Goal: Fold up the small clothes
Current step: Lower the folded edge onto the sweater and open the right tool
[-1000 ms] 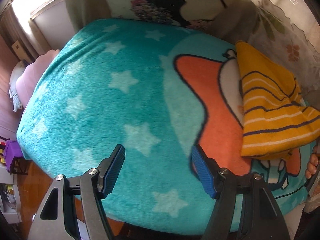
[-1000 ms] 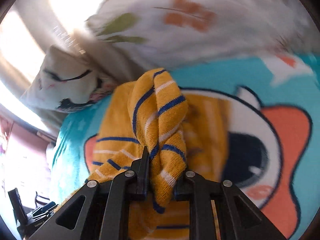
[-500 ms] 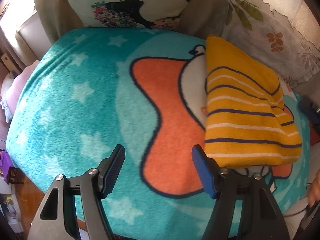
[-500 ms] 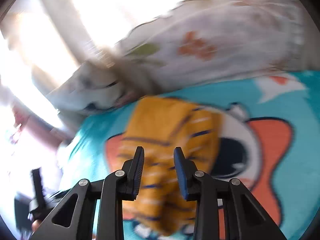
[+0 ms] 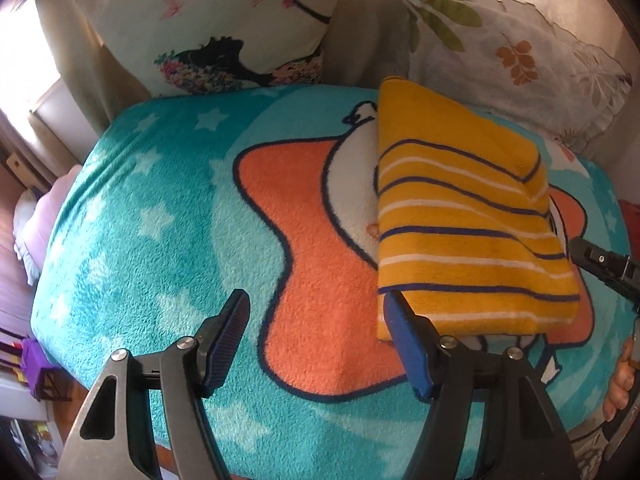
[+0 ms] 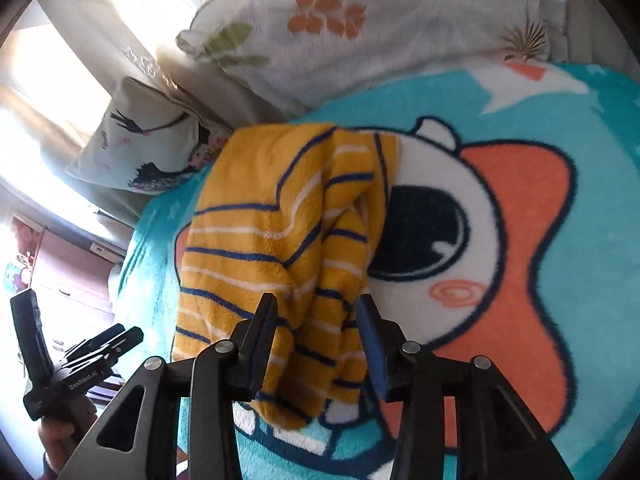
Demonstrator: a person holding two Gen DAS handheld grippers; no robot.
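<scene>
Right wrist: garment (image 6: 280, 240) between parted tongs (image 6: 318, 336)

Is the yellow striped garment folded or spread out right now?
Folded. The yellow striped garment lies doubled over as a compact block on the blanket, its layered edge showing near the open right gripper.

The left wrist view looks down along its fingers (image 5: 234, 336) across the teal blanket (image 5: 160, 208) toward the pillows (image 5: 224, 28); the right wrist view sits close over the yellow striped garment (image 6: 260, 232), facing the same pillows; both share garment and blanket
</scene>
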